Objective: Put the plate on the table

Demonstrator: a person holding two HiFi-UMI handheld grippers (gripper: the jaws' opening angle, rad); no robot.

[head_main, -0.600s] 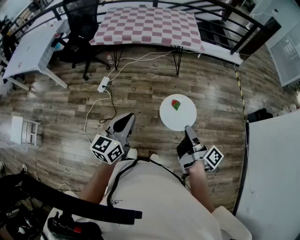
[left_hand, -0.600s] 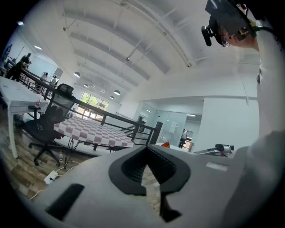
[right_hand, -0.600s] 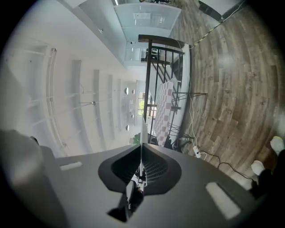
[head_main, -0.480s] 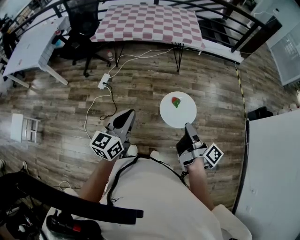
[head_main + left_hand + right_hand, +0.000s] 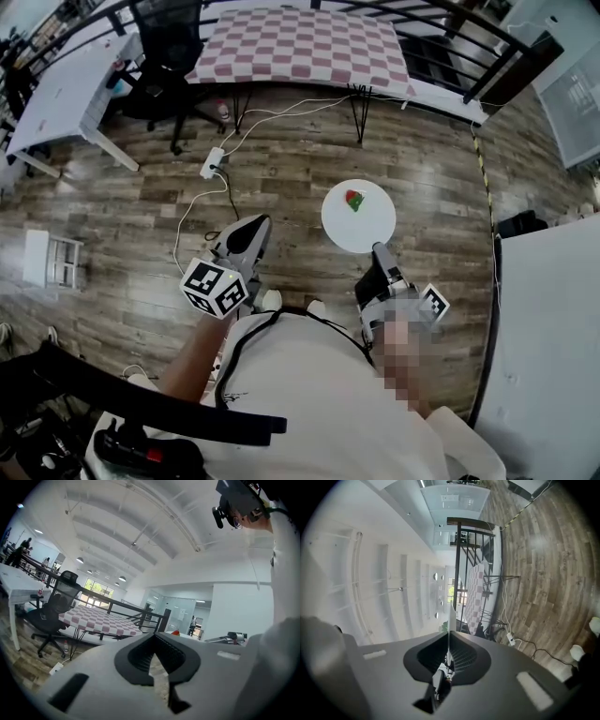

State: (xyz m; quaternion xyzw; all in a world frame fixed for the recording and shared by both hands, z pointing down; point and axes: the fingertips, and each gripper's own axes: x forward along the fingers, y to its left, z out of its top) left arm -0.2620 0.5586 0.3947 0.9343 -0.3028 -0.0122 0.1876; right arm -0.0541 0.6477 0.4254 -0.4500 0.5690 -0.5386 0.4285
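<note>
Nearer the checked counter (image 5: pixel 300 42) than before, the right gripper (image 5: pixel 380 253) has its fingers clamped on the rim of the white plate (image 5: pixel 361 225). It is held level above the wooden floor (image 5: pixel 281 187) with a red-green item (image 5: pixel 353 200) on it. On the left gripper (image 5: pixel 251 232) the fingers are together, empty.

A black office chair (image 5: pixel 164 47) stands on the wood-plank floor (image 5: pixel 281 187) beside a white desk (image 5: pixel 66 94). A white power strip (image 5: pixel 210 167) lies nearby, its cable attached.

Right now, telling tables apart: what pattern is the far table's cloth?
Tablecloth: pink-and-white checks; head view.
</note>
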